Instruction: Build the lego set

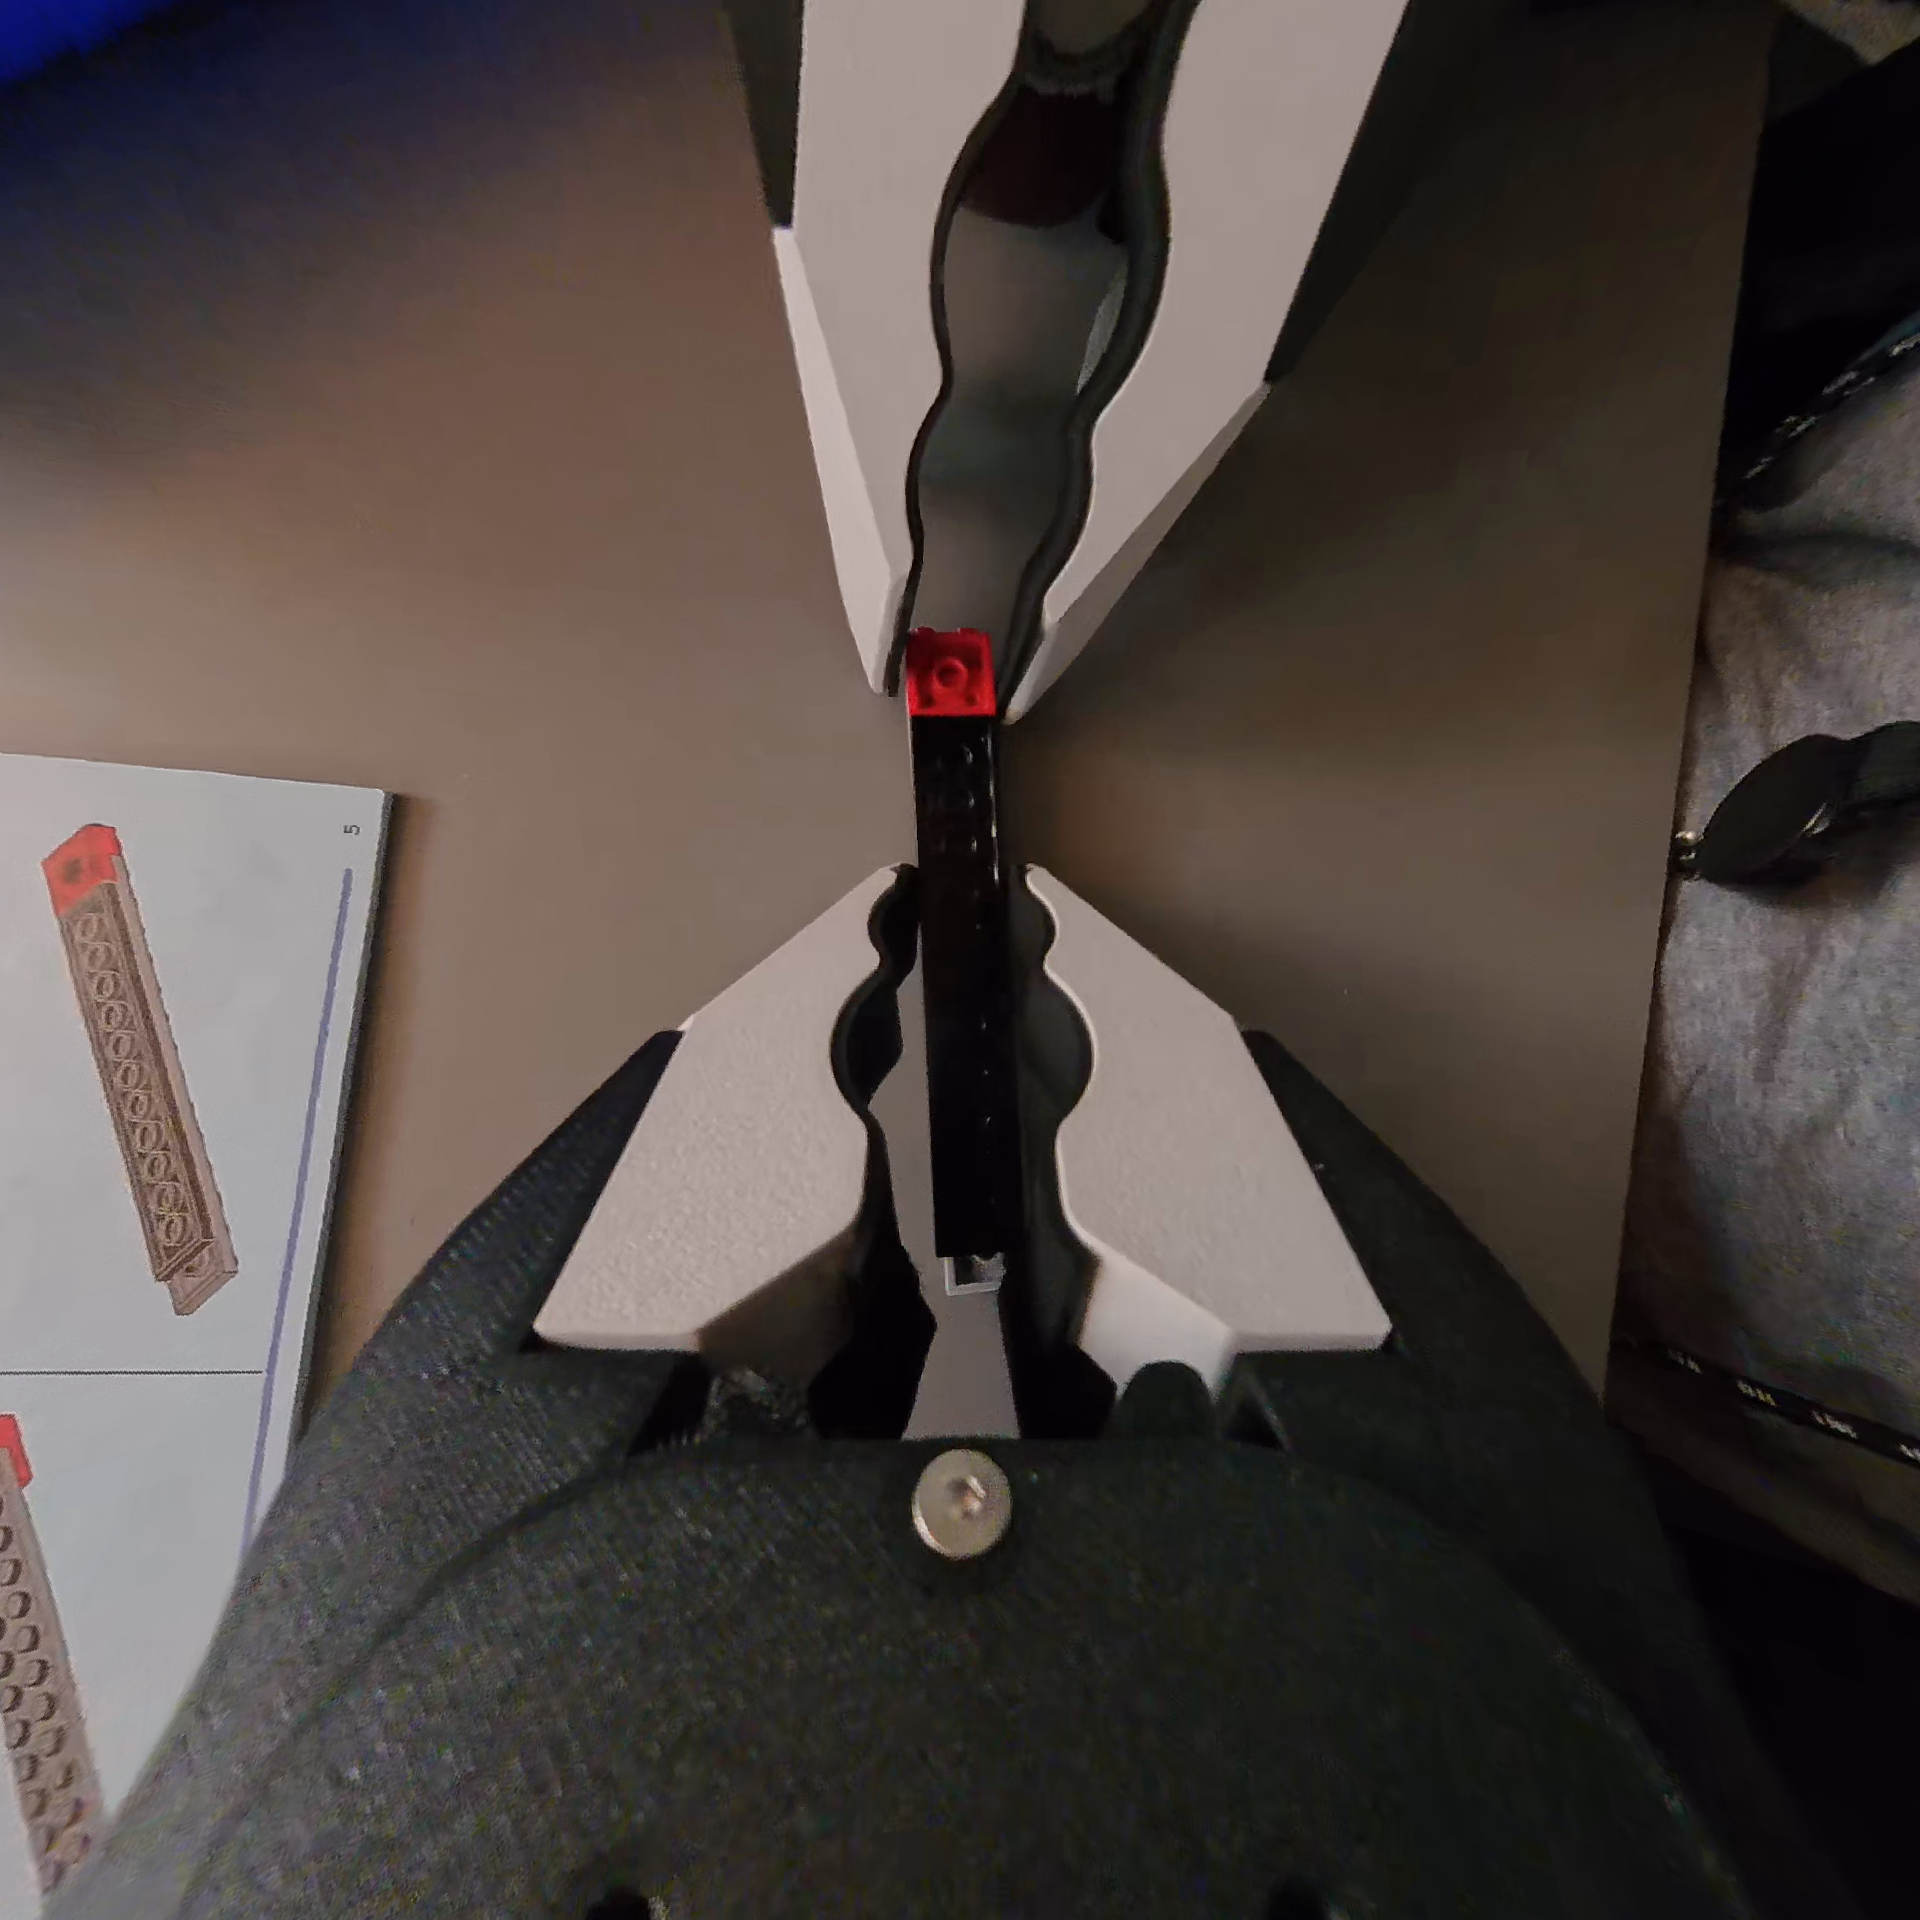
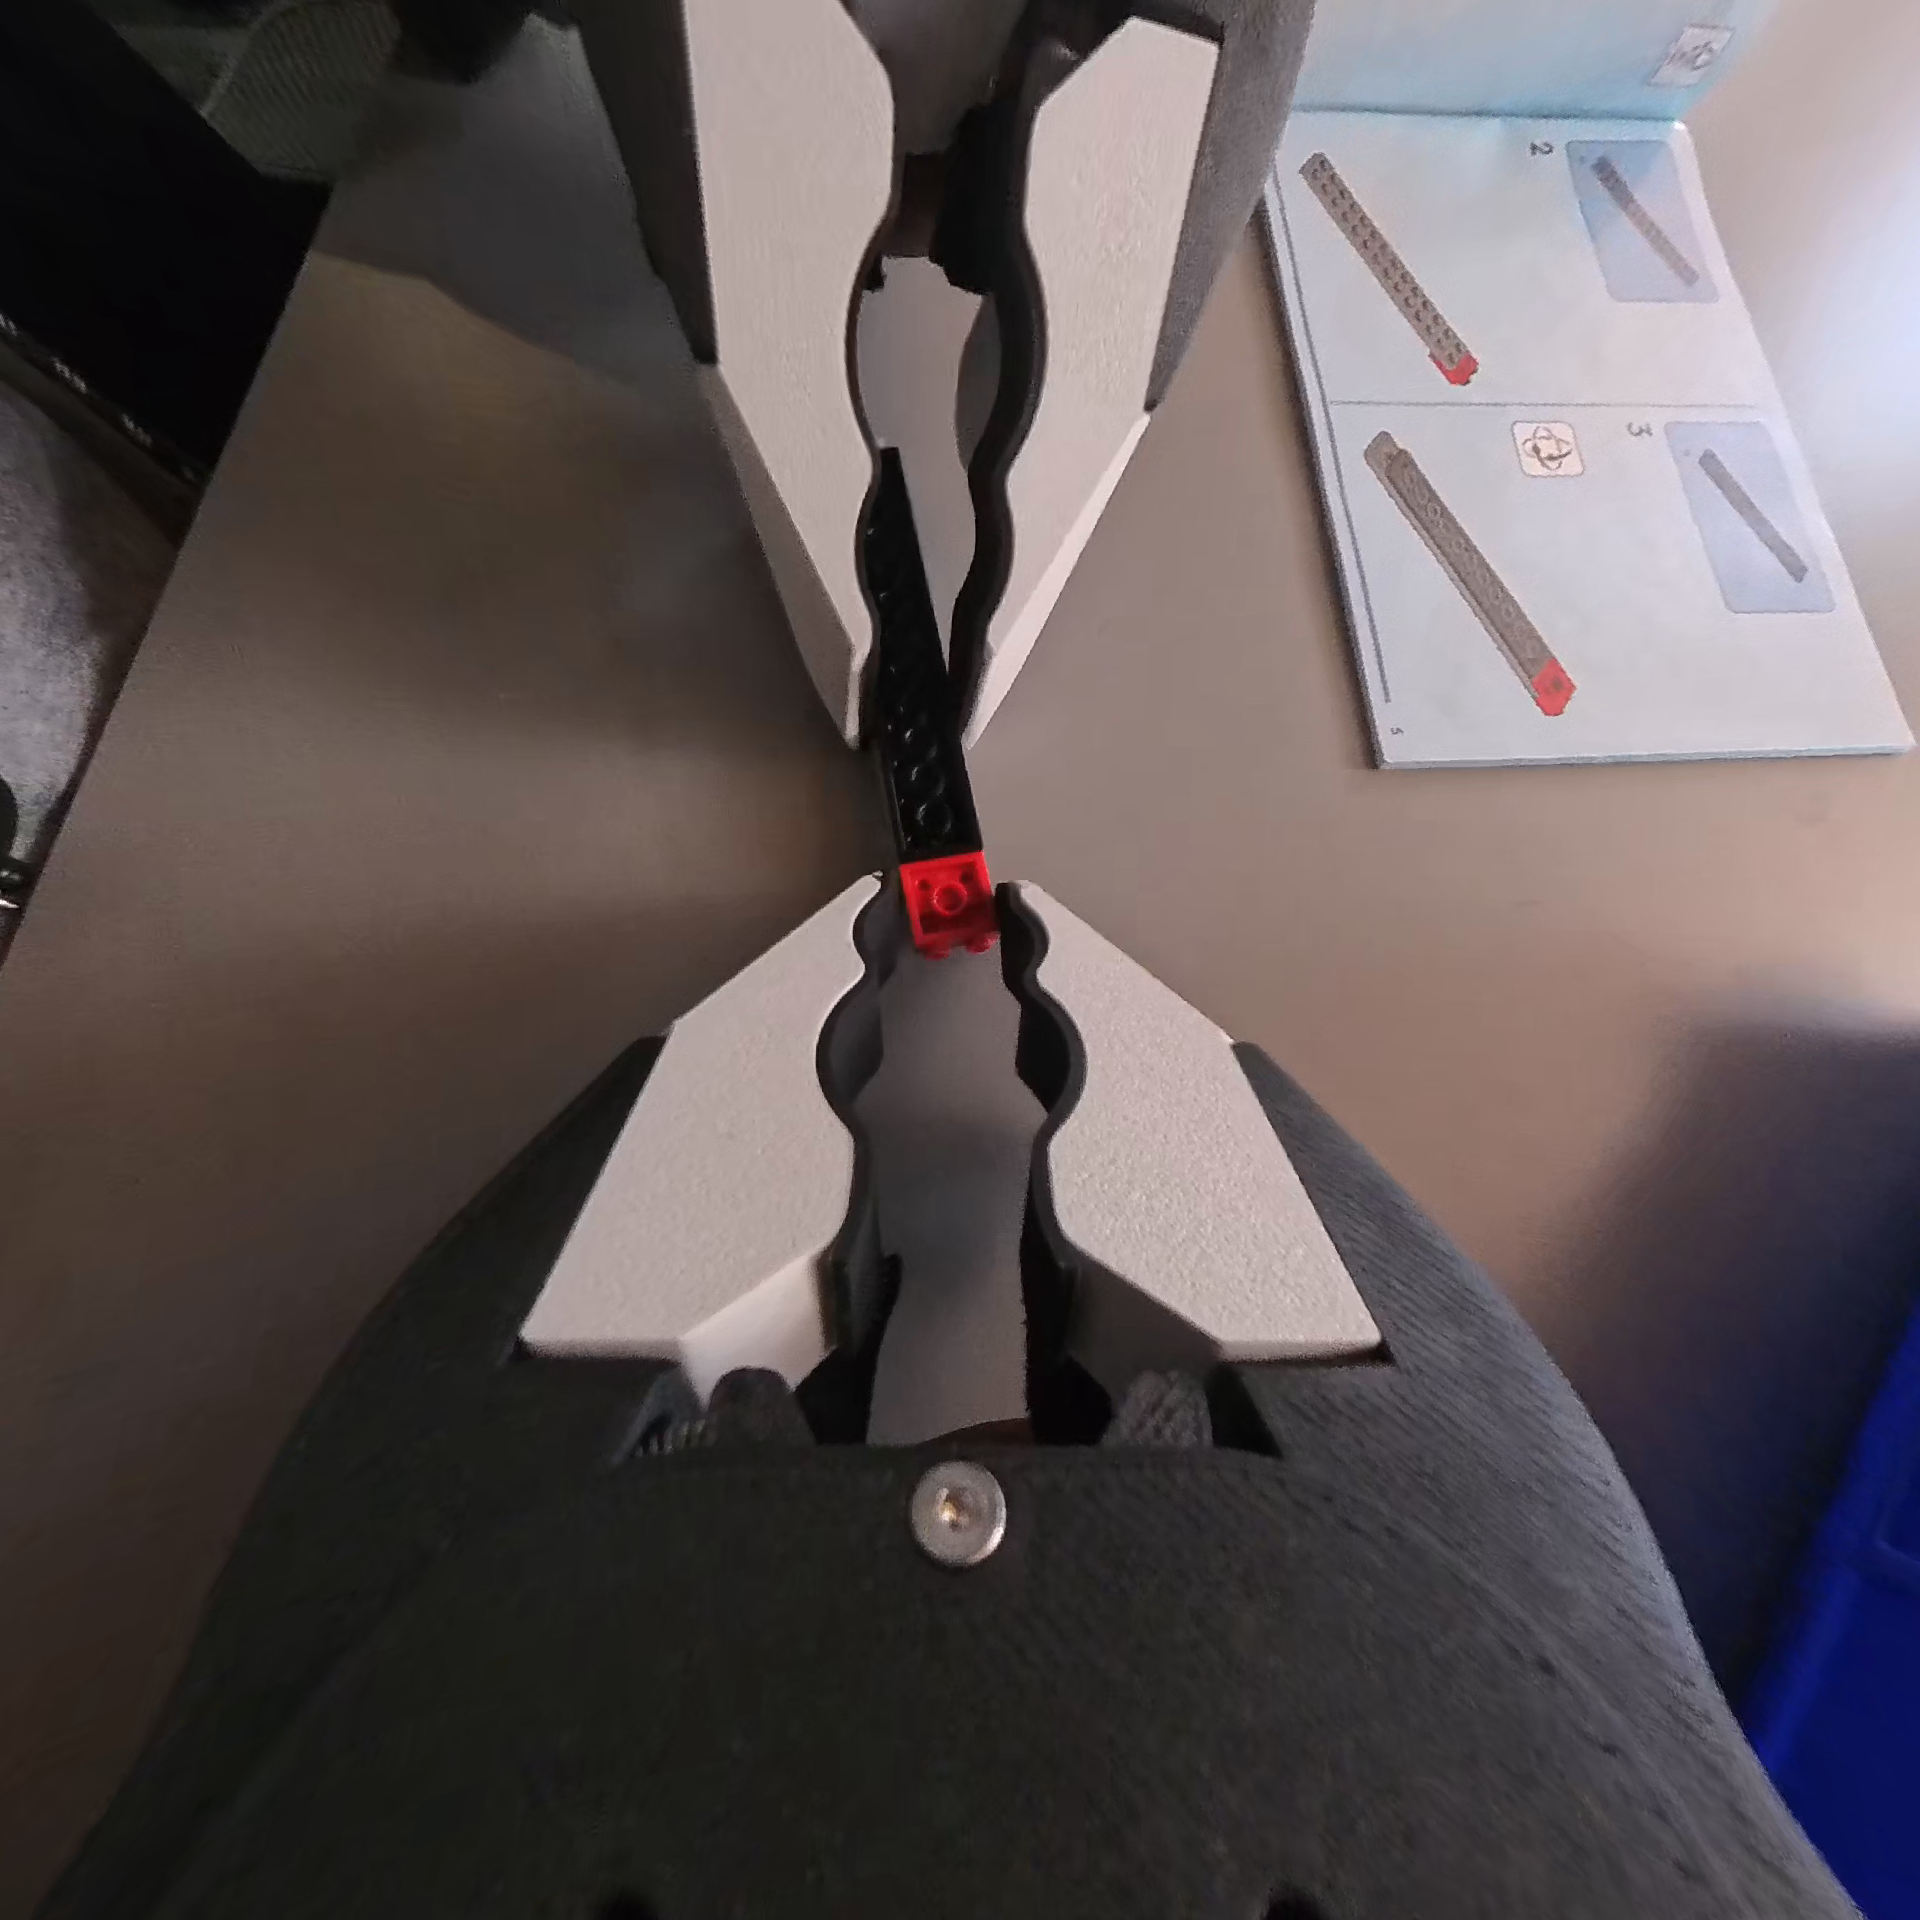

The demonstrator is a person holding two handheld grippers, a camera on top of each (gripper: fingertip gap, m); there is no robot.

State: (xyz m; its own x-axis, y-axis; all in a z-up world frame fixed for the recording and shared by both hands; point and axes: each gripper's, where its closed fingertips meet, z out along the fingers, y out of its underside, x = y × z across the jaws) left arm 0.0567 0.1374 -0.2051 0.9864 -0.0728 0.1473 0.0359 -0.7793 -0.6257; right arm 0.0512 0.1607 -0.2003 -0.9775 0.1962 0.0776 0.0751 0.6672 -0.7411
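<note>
A long black studded plate [image 1: 956, 987] with a small red brick [image 1: 949, 675] on its far end is held above the table between my two grippers. My left gripper [image 1: 961, 883] is shut on the black plate, which runs back between its fingers. My right gripper [image 1: 951, 681] comes in from the opposite side and is shut on the red brick. In the right wrist view, the right gripper [image 2: 943, 904] pinches the red brick [image 2: 945, 902], and the left gripper [image 2: 914, 727] grips the black plate [image 2: 920, 707] beyond it.
An open instruction booklet [image 1: 156, 1039] lies on the brown table [image 1: 468, 520] to my left; it also shows in the right wrist view [image 2: 1558, 416]. Grey fabric with a black strap [image 1: 1787, 935] lies past the table's edge. A blue object [image 2: 1849, 1507] is at the lower right. The tips of both grippers are at nearly the same place. The blue object [image 2: 1849, 1507] is about 15 centimetres from my right fingertips.
</note>
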